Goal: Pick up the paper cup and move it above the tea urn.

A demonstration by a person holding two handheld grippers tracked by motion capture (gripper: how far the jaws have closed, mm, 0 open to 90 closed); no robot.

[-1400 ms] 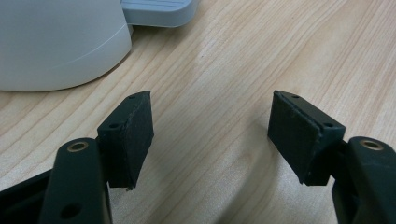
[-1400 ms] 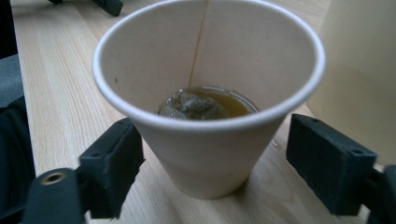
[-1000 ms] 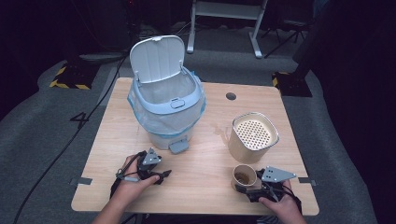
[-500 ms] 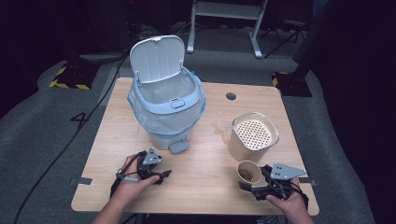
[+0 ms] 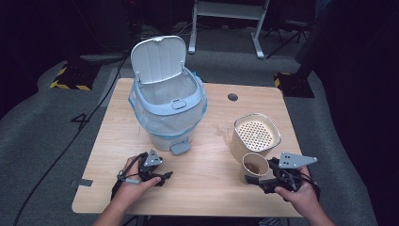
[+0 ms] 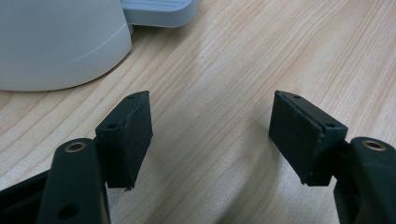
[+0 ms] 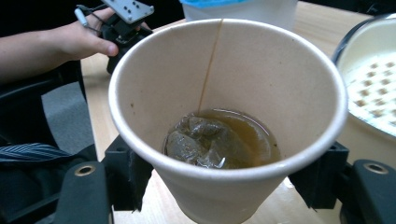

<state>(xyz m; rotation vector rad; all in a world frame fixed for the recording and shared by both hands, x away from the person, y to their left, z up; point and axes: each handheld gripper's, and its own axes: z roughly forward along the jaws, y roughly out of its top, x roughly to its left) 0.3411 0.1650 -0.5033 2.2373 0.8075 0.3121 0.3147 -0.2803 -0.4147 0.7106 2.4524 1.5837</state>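
Right gripper (image 5: 263, 181), jaws lately closing: clamped on paper cup (image 5: 254, 167) holding tea and wet tea bag (image 7: 205, 142). Left gripper (image 5: 162, 176): spread wide, nothing between pads, at nine o'clock of cup.

Dim room – grey carpet floor (image 5: 51, 141), wooden table (image 5: 207, 141)

- One paper cup (image 5: 255, 166), with brown liquid and what looks like a single tea bag (image 7: 205, 142) inside.
- One pedal bin (image 5: 168, 106), lid up, one blue-edged liner (image 5: 141, 112) fitted.
- One beige container (image 5: 256, 133) with one perforated insert.
- Two handheld grippers: left gripper (image 5: 162, 177) and right gripper (image 5: 258, 181).
- Two hands, one per gripper.
- One wooden table (image 5: 207, 188), with one round hole (image 5: 232, 97) near the far edge.
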